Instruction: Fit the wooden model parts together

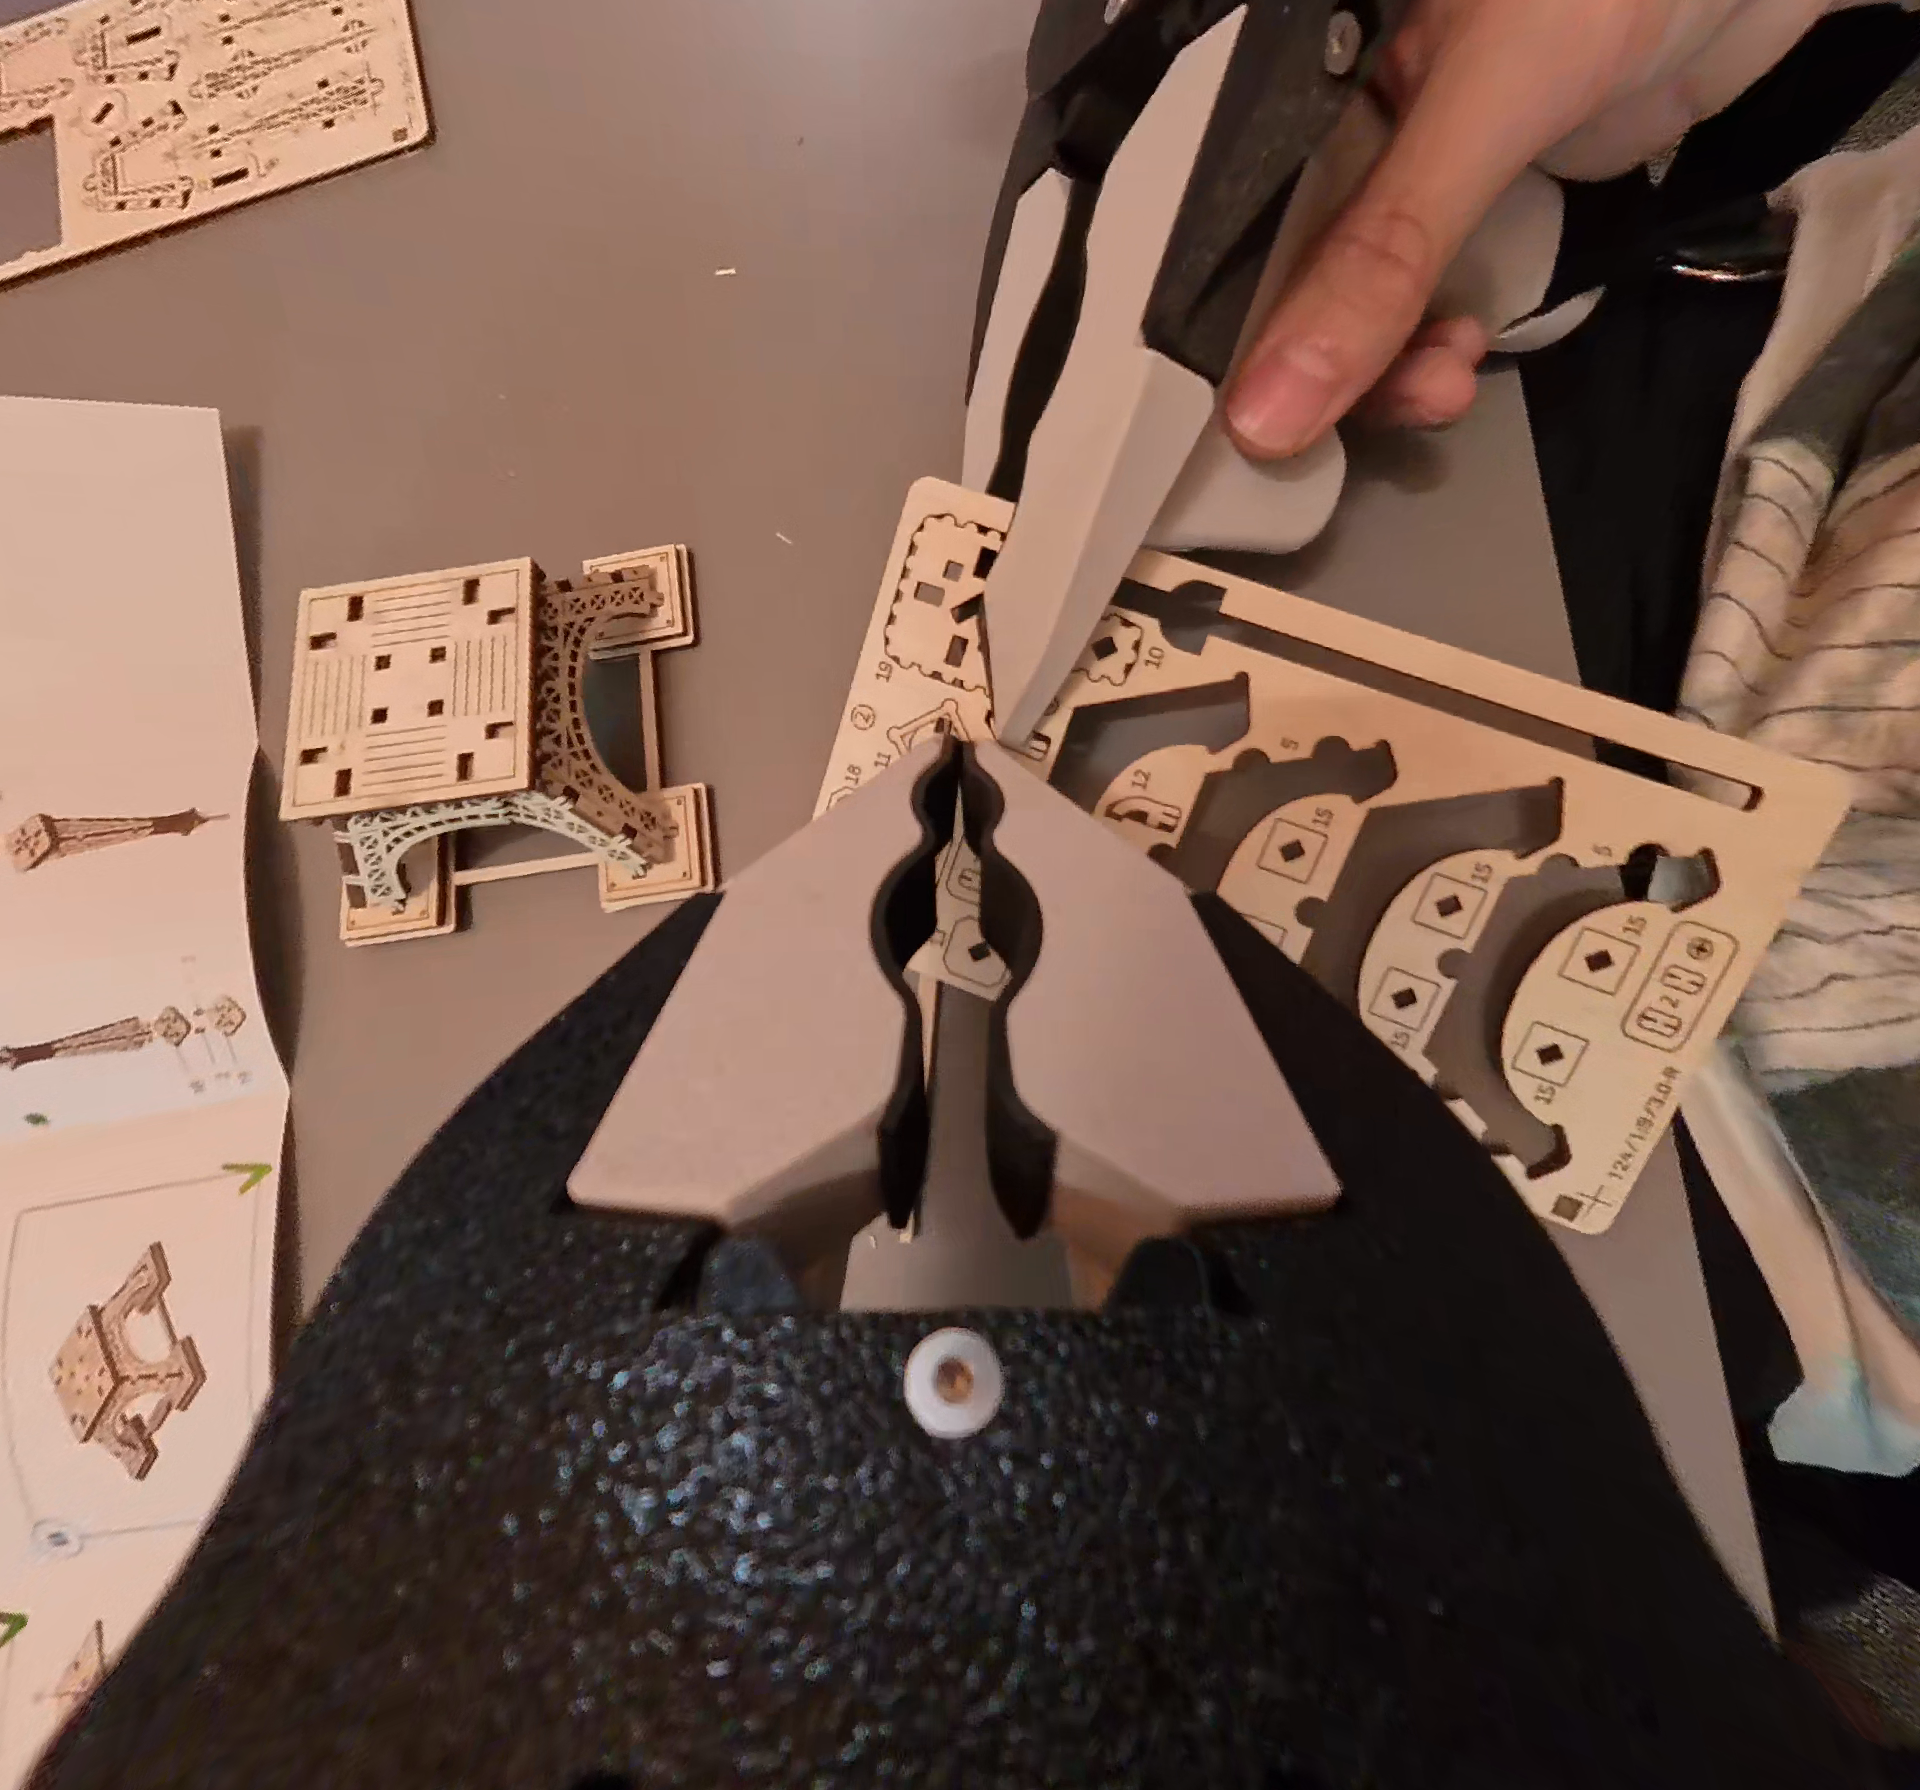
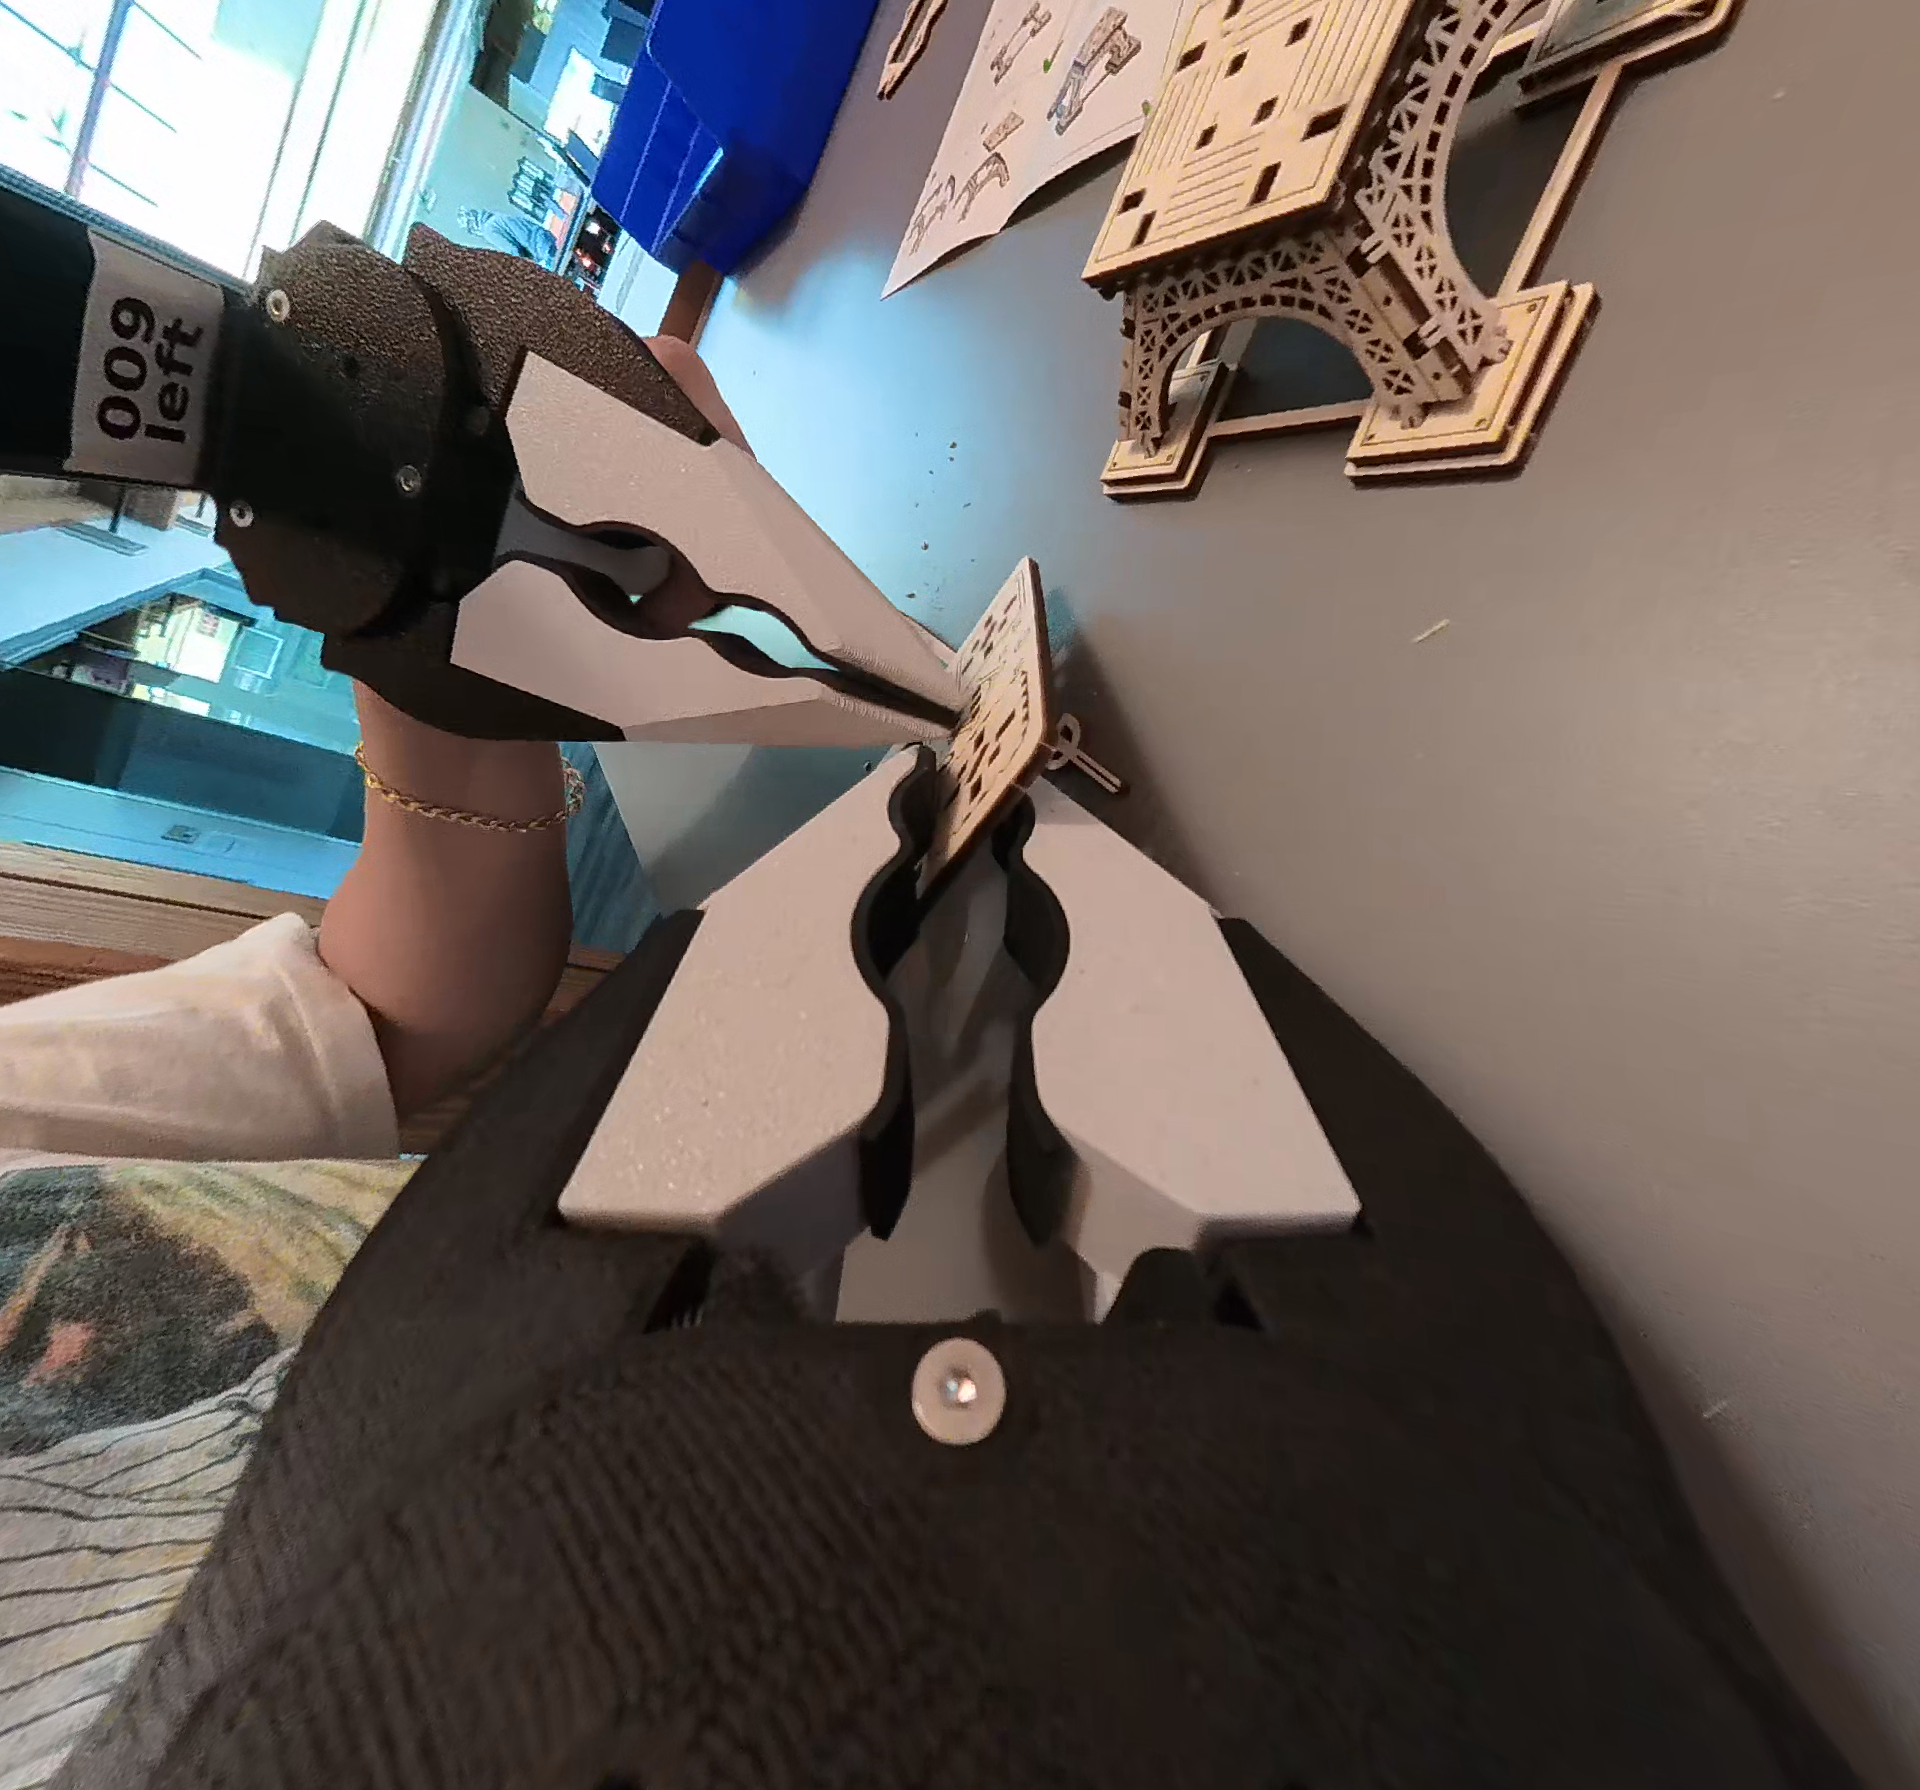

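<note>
My left gripper (image 1: pixel 956 753) is shut on the left edge of a laser-cut wooden parts sheet (image 1: pixel 1766 867) and holds it tilted above the grey table (image 1: pixel 623 390). My right gripper (image 1: pixel 1023 738) comes down from above with its tips closed on the same sheet, beside an arch-shaped cut-out. In the right wrist view the sheet (image 2: pixel 1003 691) stands edge-on between my right gripper's tips (image 2: pixel 966 784). The left gripper (image 2: pixel 951 712) meets it from the left. A small wooden piece (image 2: pixel 1086 753) pokes out of the sheet's far side. The partly built tower base (image 1: pixel 416 691) (image 2: pixel 1247 99) stands on the table to the left.
A paper instruction sheet (image 1: pixel 114 701) (image 2: pixel 1060 78) lies left of the tower base. A second wooden parts sheet (image 1: pixel 229 78) lies at the far left. A small wooden frame piece (image 2: pixel 914 26) and a blue box (image 2: pixel 748 57) are farther back. The person's clothing (image 1: pixel 1818 597) is at the table edge. The grippers are tip to tip, or close to it.
</note>
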`<state>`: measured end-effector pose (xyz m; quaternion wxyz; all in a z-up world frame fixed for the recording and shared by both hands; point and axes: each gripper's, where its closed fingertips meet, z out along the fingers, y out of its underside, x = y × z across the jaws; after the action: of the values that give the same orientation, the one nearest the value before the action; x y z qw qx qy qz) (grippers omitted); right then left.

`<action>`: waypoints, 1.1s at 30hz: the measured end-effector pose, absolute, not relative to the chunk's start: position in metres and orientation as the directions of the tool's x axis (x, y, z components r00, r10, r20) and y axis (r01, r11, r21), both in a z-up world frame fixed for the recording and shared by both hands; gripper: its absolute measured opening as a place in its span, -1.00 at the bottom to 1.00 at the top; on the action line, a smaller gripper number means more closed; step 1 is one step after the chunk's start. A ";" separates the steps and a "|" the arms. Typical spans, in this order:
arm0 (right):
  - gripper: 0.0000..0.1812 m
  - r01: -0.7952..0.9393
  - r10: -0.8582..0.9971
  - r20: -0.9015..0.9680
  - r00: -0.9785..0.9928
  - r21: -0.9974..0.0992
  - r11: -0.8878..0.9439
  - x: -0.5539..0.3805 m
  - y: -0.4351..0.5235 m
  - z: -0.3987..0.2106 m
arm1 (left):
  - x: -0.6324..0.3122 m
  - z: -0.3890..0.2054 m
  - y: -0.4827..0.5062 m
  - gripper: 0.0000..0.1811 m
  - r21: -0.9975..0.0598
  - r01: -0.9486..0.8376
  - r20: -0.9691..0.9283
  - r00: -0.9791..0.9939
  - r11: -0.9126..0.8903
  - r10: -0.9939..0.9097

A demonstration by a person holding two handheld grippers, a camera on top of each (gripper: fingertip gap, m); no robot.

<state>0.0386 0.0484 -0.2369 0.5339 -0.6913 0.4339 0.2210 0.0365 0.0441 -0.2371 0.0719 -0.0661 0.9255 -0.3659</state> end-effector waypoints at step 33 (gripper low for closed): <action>-0.91 -0.832 -0.337 -0.771 0.540 -0.550 -0.073 0.034 0.053 -0.235 | 0.036 -0.218 0.053 -1.00 -0.759 -0.094 -0.073 -0.971 0.644 -0.227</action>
<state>0.0340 0.0532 -0.2355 0.5354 -0.6953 0.4202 0.2309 0.0355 0.0532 -0.2180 0.0810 -0.0889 0.9031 -0.4123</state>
